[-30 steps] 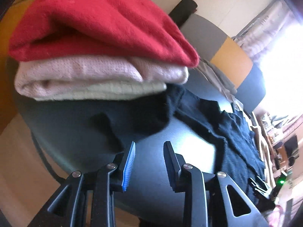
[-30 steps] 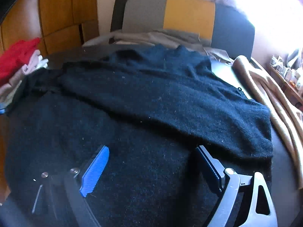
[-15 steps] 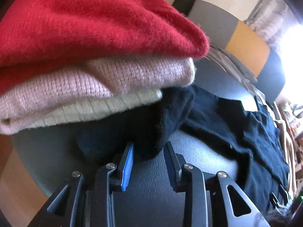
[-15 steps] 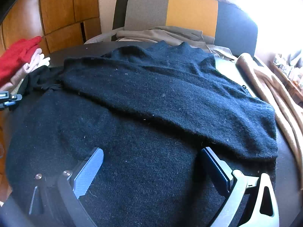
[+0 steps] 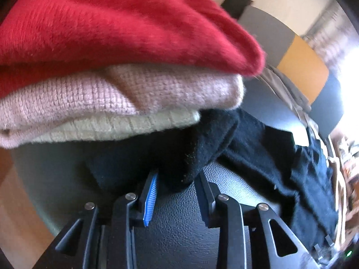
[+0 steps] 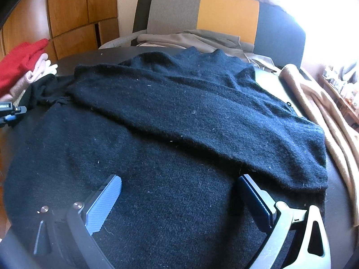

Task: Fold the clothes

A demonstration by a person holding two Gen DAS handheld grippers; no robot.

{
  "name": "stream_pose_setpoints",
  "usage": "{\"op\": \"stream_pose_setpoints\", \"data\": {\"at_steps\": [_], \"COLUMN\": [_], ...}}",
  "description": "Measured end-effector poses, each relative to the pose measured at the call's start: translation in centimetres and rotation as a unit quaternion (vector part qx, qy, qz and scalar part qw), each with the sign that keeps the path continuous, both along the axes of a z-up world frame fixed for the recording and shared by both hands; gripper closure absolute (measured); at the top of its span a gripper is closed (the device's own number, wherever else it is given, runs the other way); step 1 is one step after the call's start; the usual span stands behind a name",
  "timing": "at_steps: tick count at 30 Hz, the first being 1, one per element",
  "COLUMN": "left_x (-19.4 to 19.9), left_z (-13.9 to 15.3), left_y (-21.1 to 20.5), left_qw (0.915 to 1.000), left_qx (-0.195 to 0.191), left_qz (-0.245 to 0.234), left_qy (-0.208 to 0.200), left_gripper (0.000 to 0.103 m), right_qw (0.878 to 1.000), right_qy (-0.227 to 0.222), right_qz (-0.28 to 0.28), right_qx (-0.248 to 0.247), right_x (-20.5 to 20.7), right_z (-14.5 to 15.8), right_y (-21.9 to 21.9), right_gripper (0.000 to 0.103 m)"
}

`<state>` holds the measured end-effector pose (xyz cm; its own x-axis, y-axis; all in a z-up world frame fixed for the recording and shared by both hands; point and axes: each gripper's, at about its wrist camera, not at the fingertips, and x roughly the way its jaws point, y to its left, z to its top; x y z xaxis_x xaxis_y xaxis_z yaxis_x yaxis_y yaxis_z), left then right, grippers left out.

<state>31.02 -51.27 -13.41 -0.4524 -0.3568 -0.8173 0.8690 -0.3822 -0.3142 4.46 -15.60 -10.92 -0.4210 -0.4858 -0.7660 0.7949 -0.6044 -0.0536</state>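
A black sweater [image 6: 179,112] lies spread on the dark round table [image 5: 179,224], one sleeve folded across its body. Its other sleeve ends in a cuff [image 5: 190,157] that runs under a stack of folded knitwear. My left gripper [image 5: 177,179] points down at that cuff. Its jaws are opening, with the cuff's tip between the fingertips and not visibly pinched. My right gripper [image 6: 179,186] stands wide open just over the sweater's lower body, holding nothing. The left gripper [image 6: 9,112] also shows at the left edge of the right wrist view.
The stack holds a red sweater [image 5: 112,22] on a pink one [image 5: 134,94] on a cream one [image 5: 123,125], at the table's left edge. A beige garment [image 6: 325,116] drapes the right edge. A grey, orange and blue chair [image 6: 224,15] with grey clothing [image 6: 190,38] stands behind.
My left gripper has moved forward to the stack, and the black cuff now lies between its fingertips. The right gripper's jaws have spread a little wider; it has stayed in place.
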Motion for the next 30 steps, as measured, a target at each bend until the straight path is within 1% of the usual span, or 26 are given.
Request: {"op": "stream_pose_setpoints", "data": {"at_steps": [2,3,4,5,6,8,11,13,14,15,17,19,21,24,26,27,28,30], "left_x": [-0.1,-0.2,-0.2,-0.2,-0.4,-1.3,-3.9,-7.0,-8.7,-11.4,-15.6,-19.2,-21.4,-24.1,-25.6,-25.7,-24.6,-22.8], "left_z": [0.2,0.3,0.4,0.7,1.2,3.0,6.0,7.8,8.7,9.6,10.2,10.6,10.1,7.6,6.0,5.4,5.1,4.9], "left_y": [-0.2,-0.2,-0.1,0.0,0.4,1.4,3.1,4.3,4.8,5.0,6.8,9.0,11.1,14.0,15.4,15.9,16.5,17.2], "left_qw": [1.0000,0.9999,0.9997,0.9992,0.9987,0.9973,0.9922,0.9866,0.9832,0.9795,0.9712,0.9604,0.9509,0.9377,0.9307,0.9272,0.9245,0.9225], "left_qx": [0.008,0.010,0.014,0.020,0.015,-0.011,-0.052,-0.068,-0.070,-0.072,-0.077,-0.082,-0.080,-0.064,-0.050,-0.044,-0.041,-0.038], "left_qz": [0.005,0.005,0.006,0.008,0.006,-0.010,-0.062,-0.100,-0.120,-0.140,-0.189,-0.239,-0.280,-0.333,-0.358,-0.368,-0.375,-0.380], "left_qy": [0.002,0.006,0.018,0.035,0.049,0.071,0.094,0.109,0.119,0.125,0.123,0.118,0.105,0.075,0.058,0.054,0.052,0.054], "left_gripper": [0.073,0.082,0.088,0.089,0.090,0.092,0.092,0.092,0.092,0.092,0.092,0.092,0.092,0.092,0.088,0.084,0.079,0.076], "right_qw": [1.000,1.000,1.000,1.000,1.000,1.000,1.000,1.000,1.000,1.000,1.000,1.000,1.000,1.000,1.000,0.999,0.999,0.999], "right_qy": [-0.001,-0.001,-0.001,-0.002,-0.003,-0.004,-0.006,-0.004,-0.003,-0.002,-0.002,-0.004,-0.005,-0.008,-0.009,-0.010,-0.011,-0.011], "right_qz": [0.000,-0.001,-0.001,-0.001,0.000,0.000,0.001,0.001,0.001,0.001,0.001,0.001,0.002,0.003,0.004,0.005,0.005,0.006], "right_qx": [-0.001,-0.001,-0.002,-0.003,-0.004,-0.006,-0.008,-0.009,-0.010,-0.012,-0.015,-0.018,-0.021,-0.025,-0.029,-0.030,-0.031,-0.033], "right_x": [0.0,0.2,0.2,0.1,0.1,0.0,0.0,0.1,0.1,0.1,0.1,0.1,0.1,-0.1,-0.1,-0.2,-0.2,-0.3], "right_z": [0.0,0.1,0.1,0.0,0.0,0.0,0.0,0.0,0.0,0.0,0.1,0.1,0.1,0.1,0.2,0.1,0.1,0.1], "right_y": [0.0,0.0,0.0,0.0,0.0,0.1,0.1,0.1,0.1,0.2,0.3,0.4,0.5,0.7,0.8,0.9,0.9,1.0], "right_gripper": [0.000,0.000,0.000,0.000,0.000,0.000,0.000,0.000,0.000,0.000,0.000,0.000,0.000,0.000,0.000,0.000,0.000,0.000]}}
